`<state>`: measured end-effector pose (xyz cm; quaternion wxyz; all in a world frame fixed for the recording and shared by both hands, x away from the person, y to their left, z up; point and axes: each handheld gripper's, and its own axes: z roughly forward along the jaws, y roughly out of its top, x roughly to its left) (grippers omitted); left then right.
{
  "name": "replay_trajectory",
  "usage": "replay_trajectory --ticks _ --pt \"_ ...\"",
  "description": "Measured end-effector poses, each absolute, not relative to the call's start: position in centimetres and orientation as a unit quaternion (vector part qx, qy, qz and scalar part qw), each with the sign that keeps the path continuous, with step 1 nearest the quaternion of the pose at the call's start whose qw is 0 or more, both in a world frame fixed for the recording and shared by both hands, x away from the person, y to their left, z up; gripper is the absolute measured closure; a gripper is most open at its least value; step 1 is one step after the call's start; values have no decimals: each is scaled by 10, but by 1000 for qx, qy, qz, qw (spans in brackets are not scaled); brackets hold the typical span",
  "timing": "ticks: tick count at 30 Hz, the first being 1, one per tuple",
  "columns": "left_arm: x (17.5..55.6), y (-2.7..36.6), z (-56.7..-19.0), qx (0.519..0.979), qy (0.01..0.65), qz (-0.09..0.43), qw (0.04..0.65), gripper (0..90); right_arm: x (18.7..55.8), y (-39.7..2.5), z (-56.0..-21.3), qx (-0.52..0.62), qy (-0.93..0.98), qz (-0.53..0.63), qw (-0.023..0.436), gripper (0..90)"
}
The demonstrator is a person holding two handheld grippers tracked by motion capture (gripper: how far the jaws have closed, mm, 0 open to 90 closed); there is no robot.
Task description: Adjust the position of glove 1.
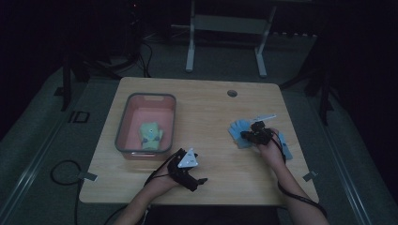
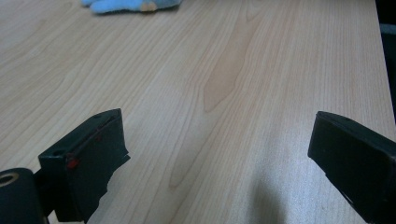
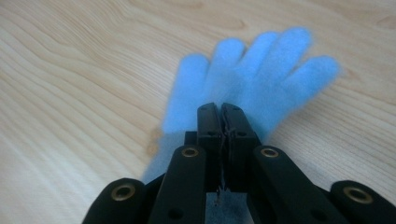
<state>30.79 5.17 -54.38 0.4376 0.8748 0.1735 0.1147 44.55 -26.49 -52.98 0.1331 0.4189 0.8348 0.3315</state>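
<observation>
A blue glove (image 1: 238, 129) lies flat on the right side of the wooden table (image 1: 211, 108), its fingers spread and pointing left. My right gripper (image 1: 251, 134) sits over its palm. In the right gripper view the jaws of that gripper (image 3: 220, 109) are pressed together at the palm of the glove (image 3: 261, 74). My left gripper (image 1: 201, 180) rests low near the front edge, open. In the left gripper view this gripper (image 2: 215, 140) has bare wood between its black fingers (image 2: 88, 154), and the blue glove (image 2: 126, 4) shows at the top edge.
A grey-rimmed pink bin (image 1: 123, 126) stands on the left half of the table with a green glove (image 1: 151, 135) inside. A round cable hole (image 1: 232, 93) is near the far edge. Frame legs (image 1: 190, 47) stand on the floor beyond.
</observation>
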Motion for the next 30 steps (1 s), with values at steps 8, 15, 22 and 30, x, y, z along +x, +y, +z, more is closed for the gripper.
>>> replay_trajectory --ticks 8,15,22,30 --pt "307 55 -543 870 177 119 444 38 415 -246 -491 437 807 368 148 873" --pt "308 58 -543 868 180 123 445 38 384 -227 -486 469 787 368 157 873" --pt "308 58 -546 865 184 124 449 38 361 -220 -492 481 777 376 150 873" --pt "308 57 -548 867 184 126 447 38 351 -215 -518 490 781 362 137 871"
